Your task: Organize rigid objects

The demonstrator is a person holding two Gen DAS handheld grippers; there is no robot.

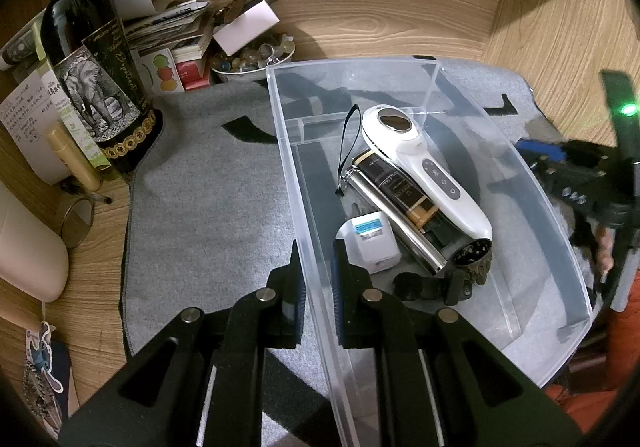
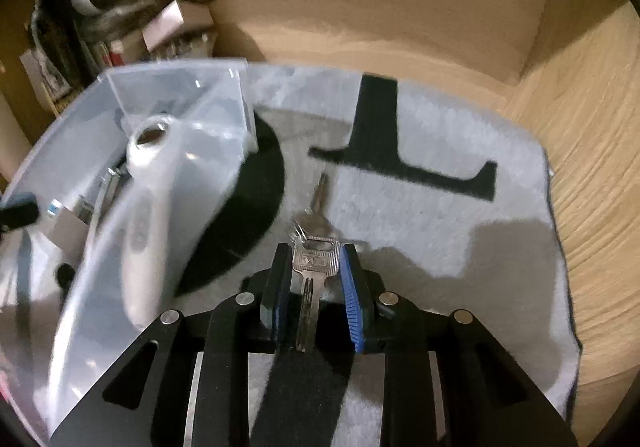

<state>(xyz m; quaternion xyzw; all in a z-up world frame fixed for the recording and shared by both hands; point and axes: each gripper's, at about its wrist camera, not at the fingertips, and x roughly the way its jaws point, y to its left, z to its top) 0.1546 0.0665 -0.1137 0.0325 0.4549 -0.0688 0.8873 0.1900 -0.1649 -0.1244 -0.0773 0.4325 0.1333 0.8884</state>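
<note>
**Keys between the right pads, bin steadied on the left**

The bunch of keys (image 2: 316, 247) lies on the grey mat (image 2: 440, 215) just beside the clear plastic bin (image 2: 80, 287), at about 3 o'clock from the bin in the right wrist view. The right gripper (image 2: 314, 263) straddles the square head of the largest key, whose flat faces lie against the mat; the blue pads (image 2: 352, 299) stand close to its edges, but the blurred view does not show whether they press. The left gripper (image 1: 316, 279) is pinched on the bin's near wall.

The keys look light, stiff and slick (thin metal, little to grip). The bunch will likely swing from its ring, so the broad head is probably the best hold, taken across its edges. The second key points toward 12 o'clock and may drag.
</note>
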